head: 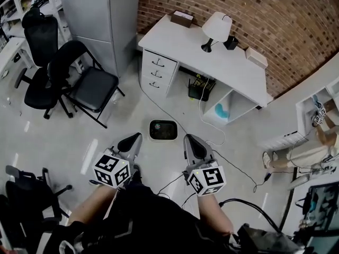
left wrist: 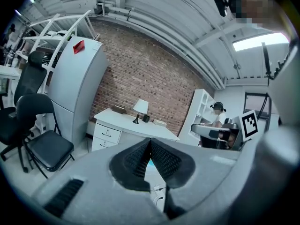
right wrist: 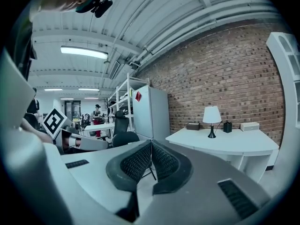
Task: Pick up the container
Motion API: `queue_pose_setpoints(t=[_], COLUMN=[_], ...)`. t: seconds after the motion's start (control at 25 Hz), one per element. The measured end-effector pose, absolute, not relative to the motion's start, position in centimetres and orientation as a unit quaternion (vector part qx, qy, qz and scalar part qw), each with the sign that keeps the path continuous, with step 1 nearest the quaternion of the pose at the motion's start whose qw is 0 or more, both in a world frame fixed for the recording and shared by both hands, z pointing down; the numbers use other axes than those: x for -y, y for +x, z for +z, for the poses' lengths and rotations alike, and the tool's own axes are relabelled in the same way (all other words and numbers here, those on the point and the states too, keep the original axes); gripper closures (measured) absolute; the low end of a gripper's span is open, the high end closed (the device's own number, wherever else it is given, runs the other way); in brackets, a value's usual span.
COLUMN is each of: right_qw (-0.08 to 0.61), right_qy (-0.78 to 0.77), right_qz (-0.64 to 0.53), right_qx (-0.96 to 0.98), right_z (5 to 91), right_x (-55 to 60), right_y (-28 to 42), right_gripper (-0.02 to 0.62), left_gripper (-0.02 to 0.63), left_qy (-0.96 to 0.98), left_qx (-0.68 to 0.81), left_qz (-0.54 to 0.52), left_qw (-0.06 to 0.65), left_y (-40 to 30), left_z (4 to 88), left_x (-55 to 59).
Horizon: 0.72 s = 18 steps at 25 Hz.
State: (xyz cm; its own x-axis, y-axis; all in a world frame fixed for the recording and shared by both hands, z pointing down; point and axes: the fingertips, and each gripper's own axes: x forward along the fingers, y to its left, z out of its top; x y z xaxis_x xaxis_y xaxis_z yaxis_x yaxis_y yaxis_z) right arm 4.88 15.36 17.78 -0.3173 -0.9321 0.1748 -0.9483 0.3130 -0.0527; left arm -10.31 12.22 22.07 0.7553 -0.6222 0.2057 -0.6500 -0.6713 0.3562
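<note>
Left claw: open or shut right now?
Shut. The grey left claw has its black ribbed pads touching at the tips, nothing between them.

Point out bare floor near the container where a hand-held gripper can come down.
Free: the floor left of the container, up to the folding chair, and the desk top between the box and the lamp. Crowded: right of the container and behind it, where cables cross the floor toward the desk.
</note>
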Motion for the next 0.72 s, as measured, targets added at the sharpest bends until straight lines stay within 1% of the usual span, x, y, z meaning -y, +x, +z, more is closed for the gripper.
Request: queue_pose_setpoints(t=[0.24,0.4,0.72], right_qw=[0.081,0.091,0.089], right_qy=[0.588,0.584,0.583], right_qz=[0.073,0.066,0.067], right_qx=[0.802,0.804,0.805], right_z=[18.2,18.0,18.5], right_x=[-9.8,-7.6,-4.9], right_y=[2.6,1.5,2.2], right_gripper=[0.588,0.588,0.588], left_gripper=[0.598,0.598,0.598], left_qy=[0.917,0.919,0.914], left_qx=[0.334,0.326,0.33], left_qz=[0.038,0.042,0.042], left_qw=[0.216,0.216,0.233], left_y=[-12.9,-13.4,-12.8], left_z=[23.1,23.6,24.3], left_x=[-6.6,-4.1,-2.1])
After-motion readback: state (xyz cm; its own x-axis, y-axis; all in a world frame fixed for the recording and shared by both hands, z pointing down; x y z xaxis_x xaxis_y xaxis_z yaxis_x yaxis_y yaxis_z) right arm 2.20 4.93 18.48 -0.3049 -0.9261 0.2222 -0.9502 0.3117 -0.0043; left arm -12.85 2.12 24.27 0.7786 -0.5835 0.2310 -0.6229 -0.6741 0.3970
